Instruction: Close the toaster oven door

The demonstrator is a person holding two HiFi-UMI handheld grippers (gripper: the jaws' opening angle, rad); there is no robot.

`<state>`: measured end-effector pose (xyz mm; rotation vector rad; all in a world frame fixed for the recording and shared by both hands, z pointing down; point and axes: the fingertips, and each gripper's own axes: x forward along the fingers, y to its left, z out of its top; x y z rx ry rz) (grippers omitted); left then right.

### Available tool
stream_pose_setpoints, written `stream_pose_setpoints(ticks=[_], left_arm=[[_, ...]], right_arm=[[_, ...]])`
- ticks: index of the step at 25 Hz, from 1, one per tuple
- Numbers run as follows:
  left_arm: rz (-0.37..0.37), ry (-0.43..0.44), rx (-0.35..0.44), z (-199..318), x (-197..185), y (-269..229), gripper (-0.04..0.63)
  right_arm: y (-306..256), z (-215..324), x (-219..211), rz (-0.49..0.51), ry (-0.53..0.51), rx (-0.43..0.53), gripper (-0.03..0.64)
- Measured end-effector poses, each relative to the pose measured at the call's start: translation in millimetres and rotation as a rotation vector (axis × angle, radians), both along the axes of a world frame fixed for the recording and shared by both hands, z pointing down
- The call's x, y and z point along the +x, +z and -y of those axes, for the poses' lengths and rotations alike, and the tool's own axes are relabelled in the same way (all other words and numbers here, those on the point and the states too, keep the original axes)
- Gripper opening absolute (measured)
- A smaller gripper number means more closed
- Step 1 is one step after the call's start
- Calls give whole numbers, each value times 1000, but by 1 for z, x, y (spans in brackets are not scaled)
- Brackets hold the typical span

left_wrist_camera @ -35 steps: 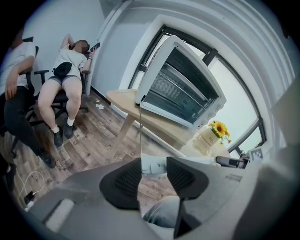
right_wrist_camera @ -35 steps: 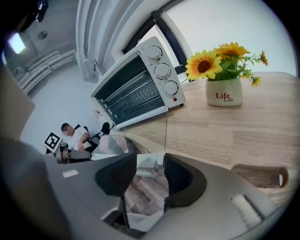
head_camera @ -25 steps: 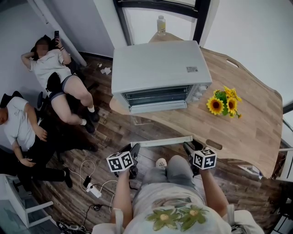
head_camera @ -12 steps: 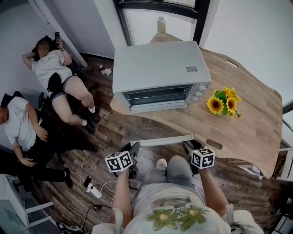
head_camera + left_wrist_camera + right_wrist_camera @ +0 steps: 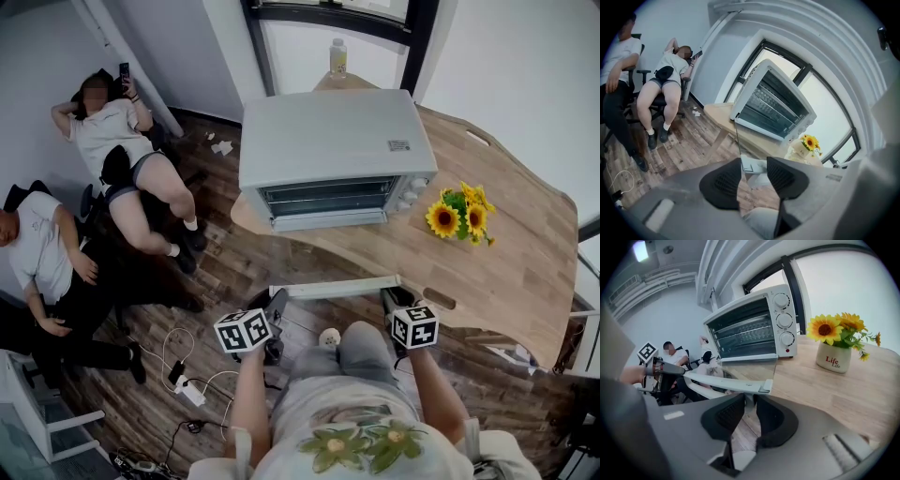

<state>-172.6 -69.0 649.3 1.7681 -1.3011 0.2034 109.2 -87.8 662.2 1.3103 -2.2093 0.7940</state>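
Standing on the wooden table [image 5: 506,272], a toaster oven [image 5: 328,141] overlooks plank flooring [image 5: 220,277].

toaster oven [image 5: 333,136]: white | sunflowers [image 5: 442,217]: yellow | table [image 5: 506,272]: light wood | floor [image 5: 220,281]: dark planks

The small label [image 5: 398,145] atop the grey metal toaster oven [image 5: 328,141] is too small to be read — likewise the pale plastic bottle [image 5: 337,58]. The clear glass door pane [image 5: 328,258] is barely made out above its white handle bar [image 5: 335,288].
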Motion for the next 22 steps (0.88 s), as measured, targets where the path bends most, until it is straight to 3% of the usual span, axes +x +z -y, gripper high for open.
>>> stream_pose_setpoints(ticks=[8, 22], left_arm=[[20, 1, 28, 3, -2, -12, 189], [130, 39, 129, 11, -3, -35, 198]], right_arm=[[-11, 1, -1, -13, -1, -3, 77], [-29, 5, 0, 12, 43, 27, 75]])
